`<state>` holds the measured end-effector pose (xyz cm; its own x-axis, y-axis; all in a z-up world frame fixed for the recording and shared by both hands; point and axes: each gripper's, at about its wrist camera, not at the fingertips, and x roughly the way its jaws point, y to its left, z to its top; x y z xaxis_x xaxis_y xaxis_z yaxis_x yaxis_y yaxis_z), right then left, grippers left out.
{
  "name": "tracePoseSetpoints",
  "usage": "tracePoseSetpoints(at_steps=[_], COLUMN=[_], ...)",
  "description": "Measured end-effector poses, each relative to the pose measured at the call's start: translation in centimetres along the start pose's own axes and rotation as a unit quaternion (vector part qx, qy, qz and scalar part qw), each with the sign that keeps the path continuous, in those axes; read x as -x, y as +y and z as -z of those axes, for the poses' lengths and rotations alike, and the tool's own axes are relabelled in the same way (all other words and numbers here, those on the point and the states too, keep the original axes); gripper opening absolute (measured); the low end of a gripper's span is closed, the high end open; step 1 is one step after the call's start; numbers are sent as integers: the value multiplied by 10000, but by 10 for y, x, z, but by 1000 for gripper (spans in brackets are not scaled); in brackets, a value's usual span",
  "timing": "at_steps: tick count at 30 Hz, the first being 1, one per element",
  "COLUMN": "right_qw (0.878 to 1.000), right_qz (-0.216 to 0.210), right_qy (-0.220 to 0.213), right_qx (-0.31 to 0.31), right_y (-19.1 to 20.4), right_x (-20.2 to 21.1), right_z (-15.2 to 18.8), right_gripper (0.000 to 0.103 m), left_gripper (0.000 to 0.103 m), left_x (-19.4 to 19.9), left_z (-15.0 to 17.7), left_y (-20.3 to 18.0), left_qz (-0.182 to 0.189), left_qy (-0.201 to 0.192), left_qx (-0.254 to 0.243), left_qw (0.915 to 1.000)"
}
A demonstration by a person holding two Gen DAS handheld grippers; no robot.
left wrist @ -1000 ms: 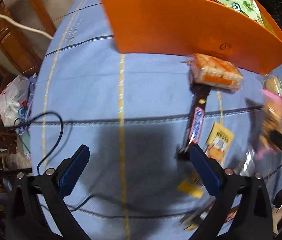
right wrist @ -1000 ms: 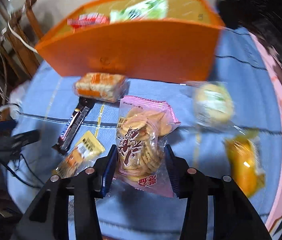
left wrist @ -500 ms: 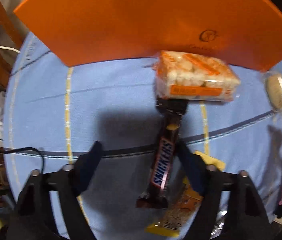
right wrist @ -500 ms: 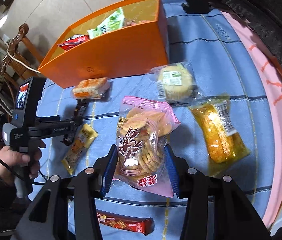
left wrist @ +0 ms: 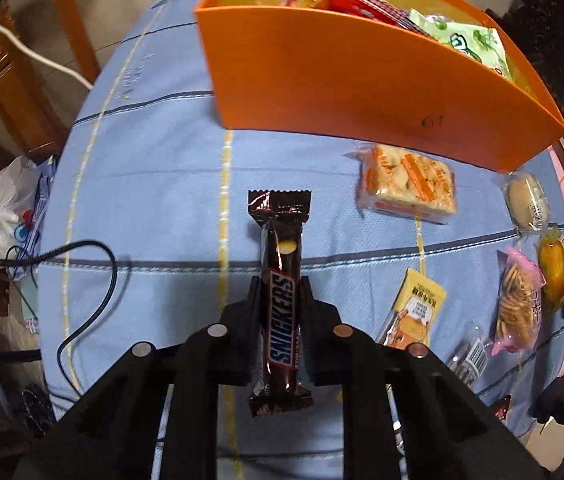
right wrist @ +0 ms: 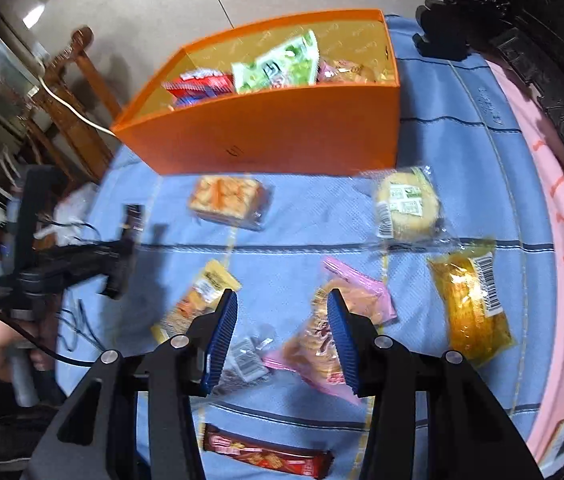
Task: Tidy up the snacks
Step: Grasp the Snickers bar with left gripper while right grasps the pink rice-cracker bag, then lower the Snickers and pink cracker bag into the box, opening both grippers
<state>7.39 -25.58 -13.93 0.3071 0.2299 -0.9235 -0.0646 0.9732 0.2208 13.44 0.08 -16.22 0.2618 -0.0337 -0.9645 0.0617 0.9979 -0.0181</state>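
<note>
Two claws worked over a blue cloth (right wrist: 462, 208). Largest was the orange box (right wrist: 282, 132), standing well ahead of both claws and holding red, green and pink packets. The left claw (left wrist: 280, 300) was clamped on a Snickers bar (left wrist: 282, 280), which stuck straight out ahead between the fingers and lifted clear of the cloth. The right claw (right wrist: 282, 344) stood wide apart with nothing between its blue pads (right wrist: 221, 340); a pink cracker bag (right wrist: 330, 340) lay on the cloth just under and behind its right pad. To that claw's right lay a yellow cake pack (right wrist: 470, 304), and ahead of that a round pastry (right wrist: 406, 204). Ahead, near the box, lay a rice-cracker pack (right wrist: 225, 200). A yellow sachet (right wrist: 197, 300) lay just left of the right claw, and a brown bar (right wrist: 265, 454) lay beneath it.
</note>
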Motion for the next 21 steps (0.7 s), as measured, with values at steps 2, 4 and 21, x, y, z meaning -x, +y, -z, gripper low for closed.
tracePoseSetpoints(at_steps=[2,4,21], right_qw=[9994,9981,9988], right_qz=[265,258,336], right_qy=[132,274,-318], right_qx=[-198,-486,-156], right_y=[-9,-17,7], right_x=[-9,-19,4], right_z=[6,11,0], right_gripper=[68,68,42], left_gripper=[17,17,17], left_x=[0,-1,20], left_z=[1,2,12], left_y=[5,3,-10], left_qz=[26,69,251], left_qy=[-16,-8,-226], left_qx=[24,16,-296], left_qw=[10000,10000,9990])
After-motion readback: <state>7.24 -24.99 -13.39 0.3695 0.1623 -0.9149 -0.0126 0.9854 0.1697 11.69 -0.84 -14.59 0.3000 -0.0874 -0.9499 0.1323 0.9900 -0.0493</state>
